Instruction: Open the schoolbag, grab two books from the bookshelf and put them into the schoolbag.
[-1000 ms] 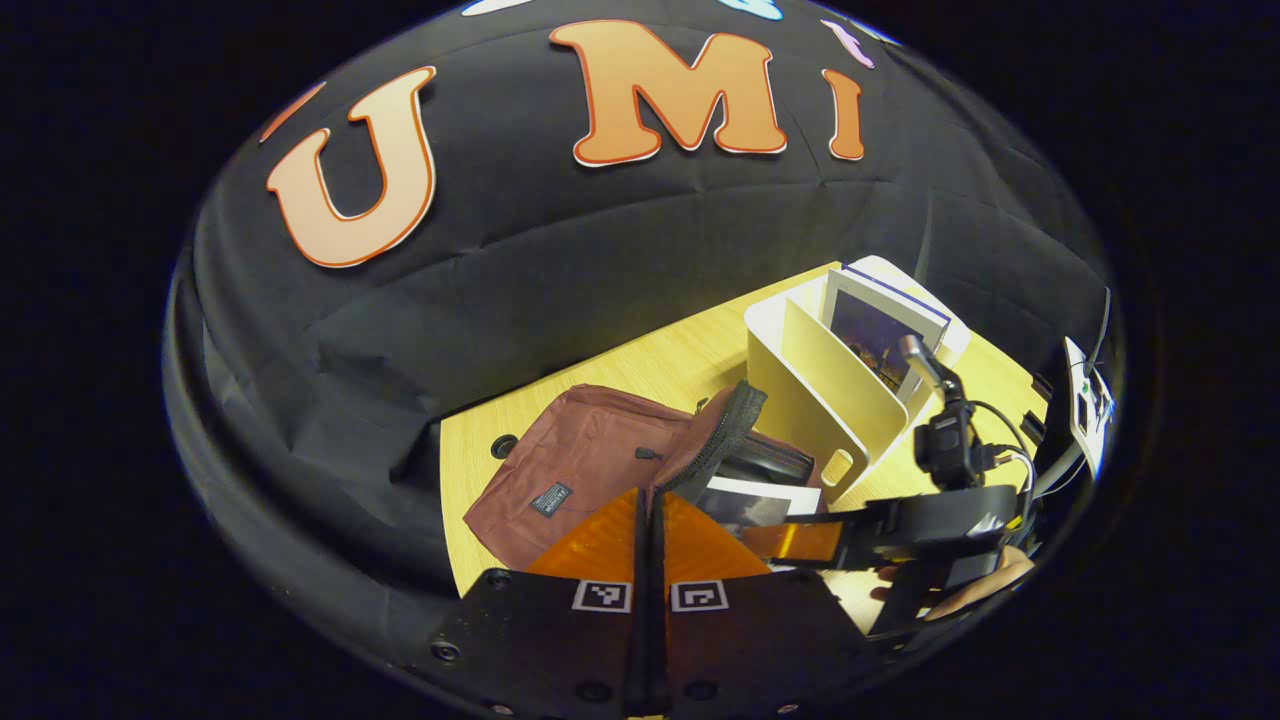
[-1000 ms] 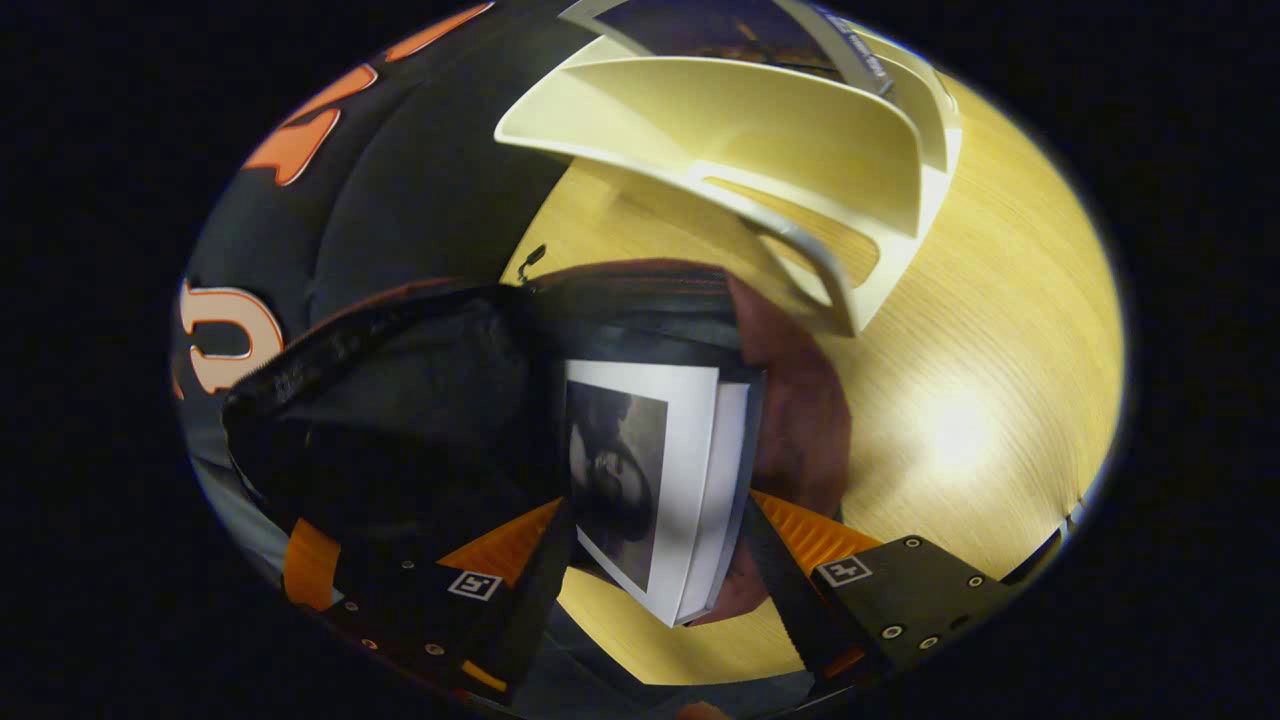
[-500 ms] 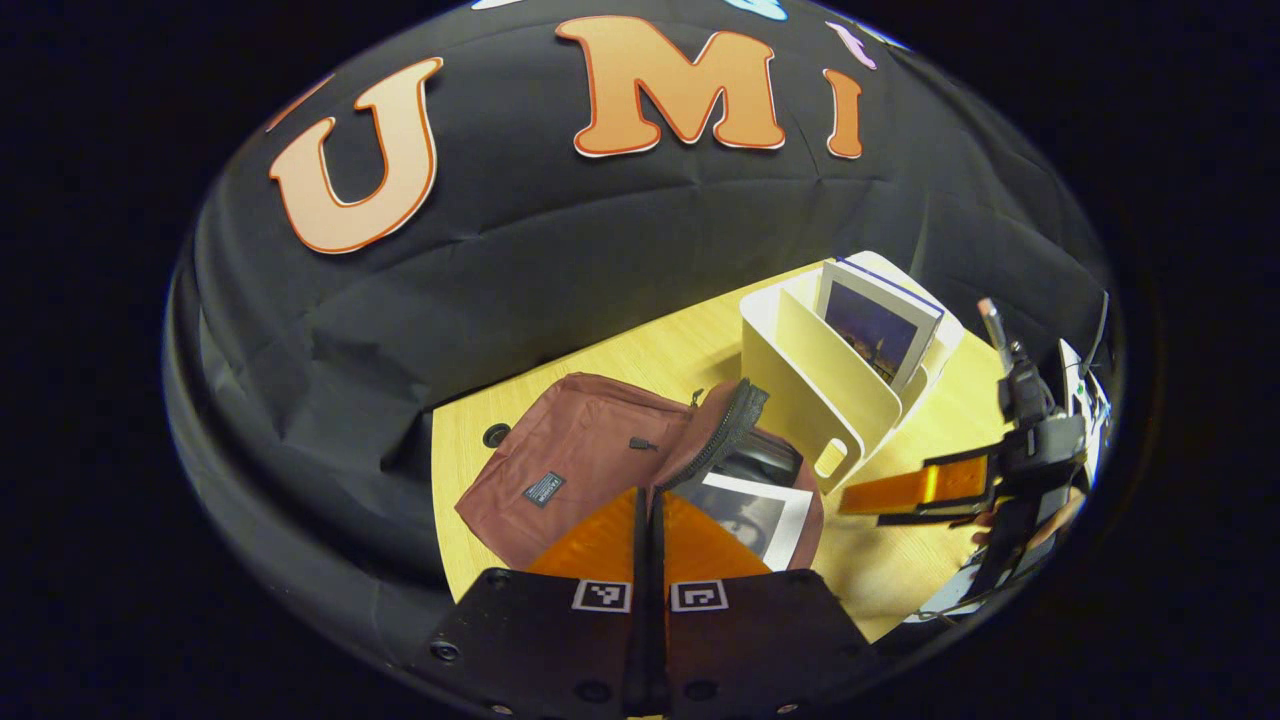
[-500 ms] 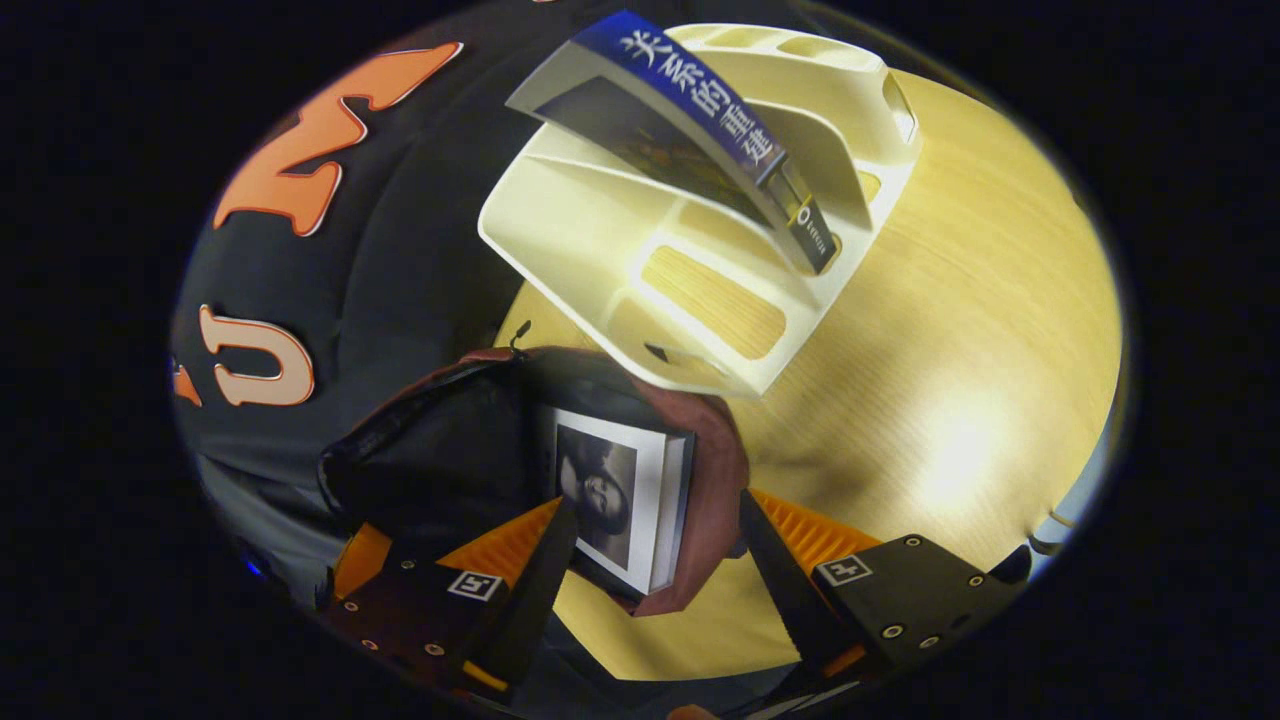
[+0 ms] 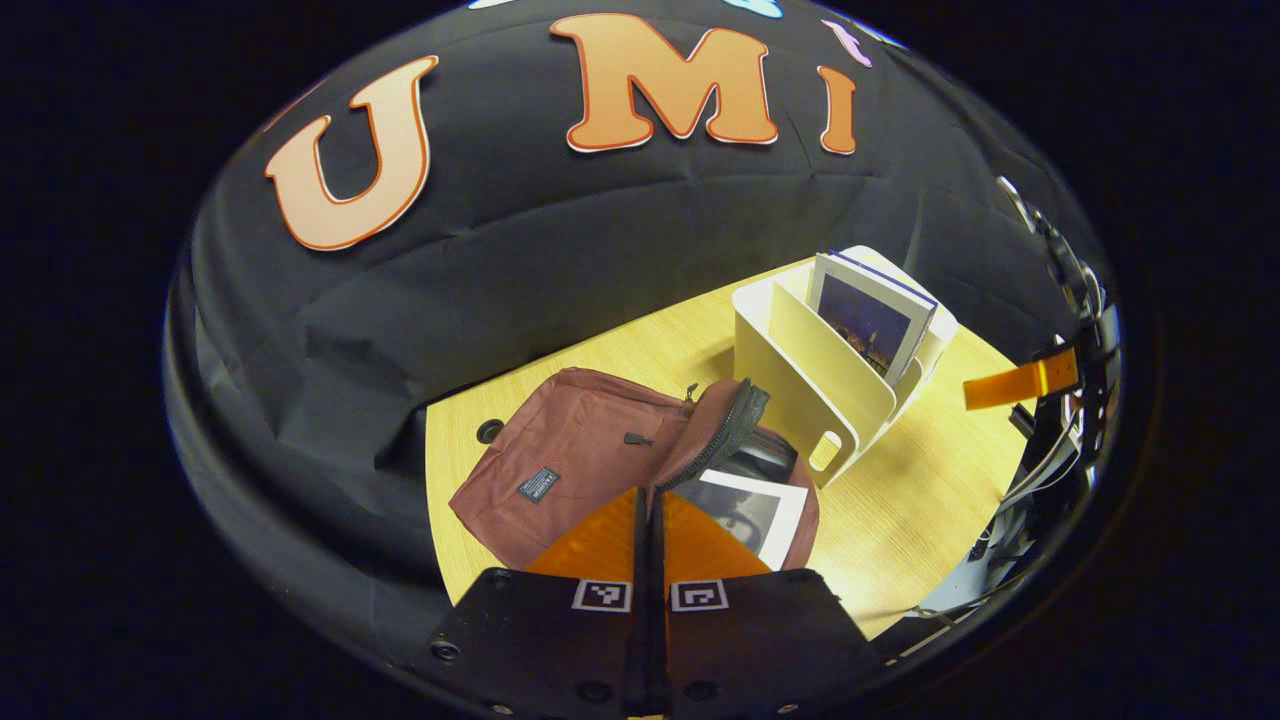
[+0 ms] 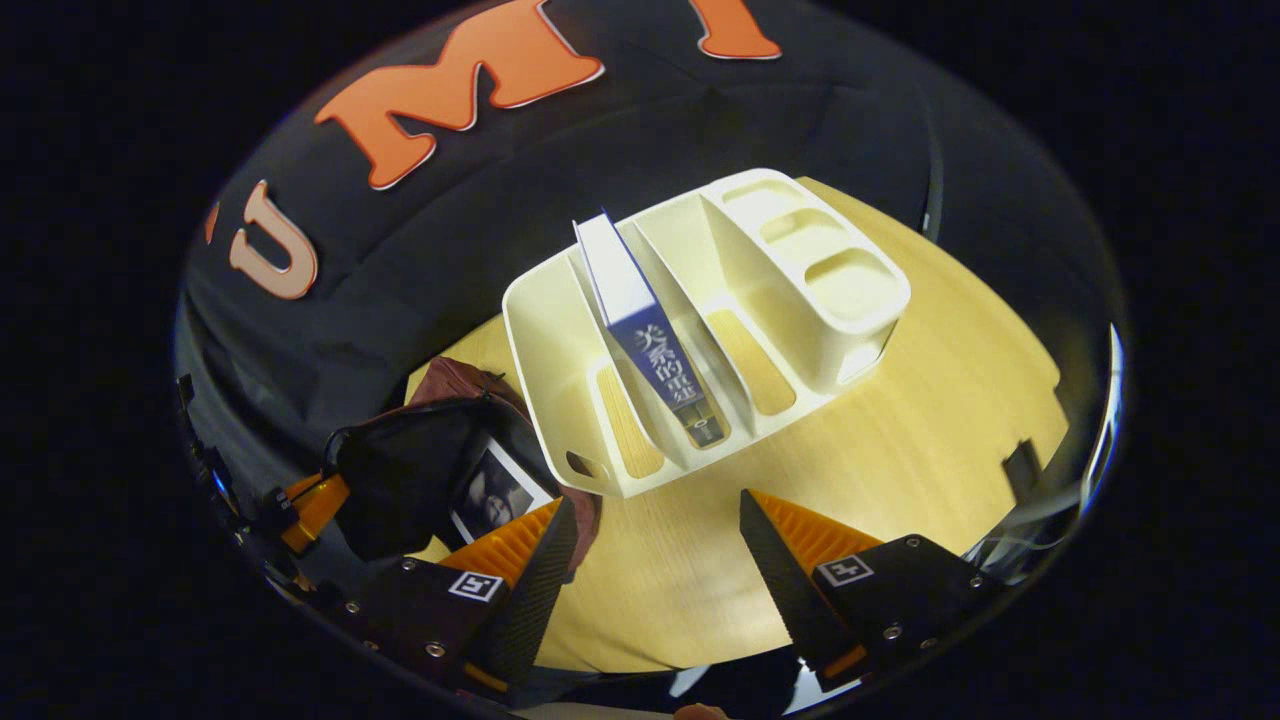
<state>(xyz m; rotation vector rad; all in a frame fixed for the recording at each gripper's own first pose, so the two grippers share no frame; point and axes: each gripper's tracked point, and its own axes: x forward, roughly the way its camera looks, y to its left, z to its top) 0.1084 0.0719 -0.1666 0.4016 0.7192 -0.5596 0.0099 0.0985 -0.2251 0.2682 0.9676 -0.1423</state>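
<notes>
The schoolbag [image 5: 580, 465] lies open on the desk [image 5: 920, 500] just left of the white bookshelf [image 6: 700, 330], with one book [image 5: 745, 512] already resting in its mouth and partly sticking out; a second, blue-spined book [image 6: 650, 340] stands tilted in a slot of the bookshelf. The left tool [image 5: 648, 535] is held above the schoolbag with its fingers pressed together on nothing, while the right tool [image 6: 650, 545] is spread wide and empty in front of the bookshelf. A risk is judged here: because the blue-spined book leans against a divider, a grasp taken off-centre could tip it or drag the light bookshelf across the desk, and the flap of the schoolbag, unsupported, could fall over the opening before the second book is brought. Compared with a second ago, the first book has been released into the schoolbag, and the right tool has been raised and turned toward the bookshelf.
</notes>
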